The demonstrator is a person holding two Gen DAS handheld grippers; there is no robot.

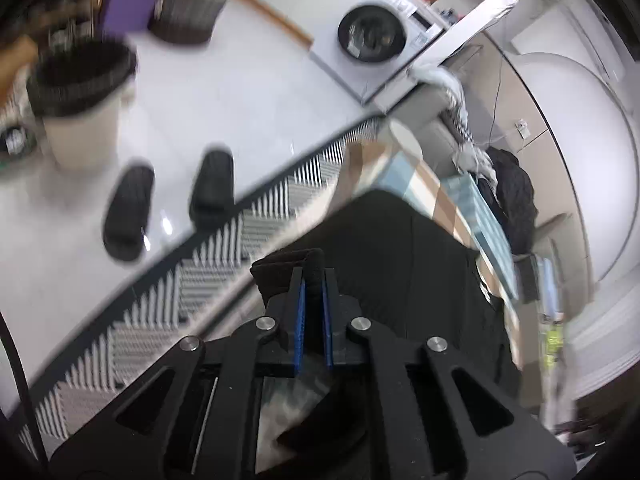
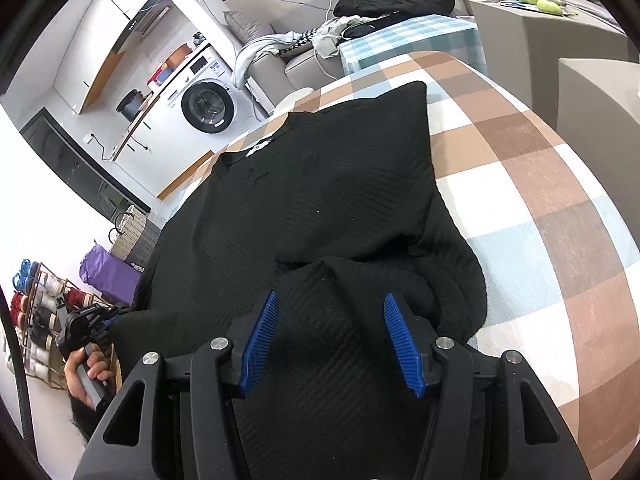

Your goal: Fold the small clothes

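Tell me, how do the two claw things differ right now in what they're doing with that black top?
The left gripper is shut, pinching a fold of the black garment between its blue pads; the right gripper is open, with cloth lying between its spread fingers, unclamped. The left one works at the garment's edge near the bed's side; the right sits over a bunched part on the checked blanket. Both have black frames and blue ribbed pads.

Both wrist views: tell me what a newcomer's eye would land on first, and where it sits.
The black ribbed knit garment dominates, spread across the brown, white and blue checked cloth in the middle of the right wrist view. The left gripper is clamped on a bunched fold of its edge, while the right gripper hangs open over a raised fold near the camera. Behind, a white front-loading washing machine stands against the far wall.
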